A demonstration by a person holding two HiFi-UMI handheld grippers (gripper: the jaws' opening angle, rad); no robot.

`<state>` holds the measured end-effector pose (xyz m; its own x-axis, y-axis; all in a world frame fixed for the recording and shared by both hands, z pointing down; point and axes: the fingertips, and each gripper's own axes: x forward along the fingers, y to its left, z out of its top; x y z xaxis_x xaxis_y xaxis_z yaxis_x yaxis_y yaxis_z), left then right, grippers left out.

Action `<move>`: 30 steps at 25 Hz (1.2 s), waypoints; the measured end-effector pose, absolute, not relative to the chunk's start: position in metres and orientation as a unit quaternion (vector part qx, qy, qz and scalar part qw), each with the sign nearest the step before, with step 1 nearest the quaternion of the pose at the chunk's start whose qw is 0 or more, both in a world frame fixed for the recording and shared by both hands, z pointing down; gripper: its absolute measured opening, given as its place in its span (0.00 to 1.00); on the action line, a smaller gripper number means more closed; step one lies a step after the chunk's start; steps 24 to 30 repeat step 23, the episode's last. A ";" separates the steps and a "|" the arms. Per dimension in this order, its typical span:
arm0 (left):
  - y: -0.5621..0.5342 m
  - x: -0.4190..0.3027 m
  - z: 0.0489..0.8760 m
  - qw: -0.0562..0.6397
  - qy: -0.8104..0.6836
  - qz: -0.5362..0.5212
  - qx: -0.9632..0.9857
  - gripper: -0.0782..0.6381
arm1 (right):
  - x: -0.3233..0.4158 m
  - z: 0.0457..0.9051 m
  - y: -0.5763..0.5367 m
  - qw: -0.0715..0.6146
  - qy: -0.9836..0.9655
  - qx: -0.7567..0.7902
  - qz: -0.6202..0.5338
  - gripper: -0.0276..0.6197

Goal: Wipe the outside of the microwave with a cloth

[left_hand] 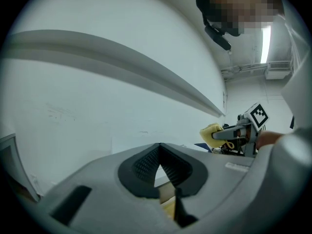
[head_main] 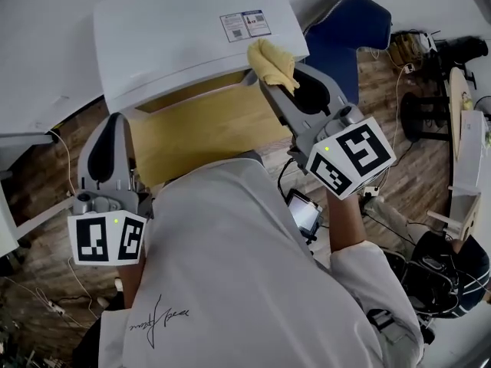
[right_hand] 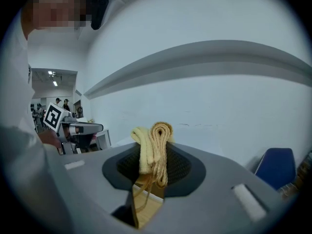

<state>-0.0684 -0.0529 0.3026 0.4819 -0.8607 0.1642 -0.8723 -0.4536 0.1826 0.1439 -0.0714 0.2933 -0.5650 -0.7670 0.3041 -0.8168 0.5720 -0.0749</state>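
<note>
One cloth, one pair of tongs on it. Right tongs are clamped on the yellow cloth. It's a folded bundle pinched between the pads, with a wad sticking out past the tips and a loose edge hanging below them. Left tongs are closed tip to tip with nothing between. They sit well apart to the left of the right pair and point at the same white box.

Microwave is straight ahead of both pairs. Head view shows its white top, with a label near the corner closest to the right tongs. The cloth wad is at that corner's front edge, touching or just off it, can't tell which. Wooden table lies under the tips.

Handling, my read:
- **Cloth:** looks like terry, soft, light and floppy, with no stiffness of its own. Only the wad ahead of the tips does any wiping.
- **Grip:** the hold on the folded middle looks right. It keeps a thick pad in front and the hard tips off the casing. If it needs regripping, take the fold again, not a corner, or it will trail.
- **Casing:** looks smooth and rigid, probably heavy enough to sit put under a light wipe. If it slides, the left tongs could brace the side nearest them.
- **Risks:** the cloth could drag out of the pads over the edge, or snag on the label.
</note>
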 end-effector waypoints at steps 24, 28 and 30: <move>-0.052 -0.072 0.308 0.127 -0.511 0.030 0.850 0.10 | 0.132 0.305 -0.070 0.138 -0.885 0.430 0.110 0.22; -0.052 -0.072 0.308 0.127 -0.511 0.030 0.850 0.10 | 0.132 0.305 -0.070 0.138 -0.885 0.430 0.110 0.22; -0.052 -0.072 0.308 0.127 -0.511 0.030 0.850 0.10 | 0.132 0.305 -0.070 0.138 -0.885 0.430 0.110 0.22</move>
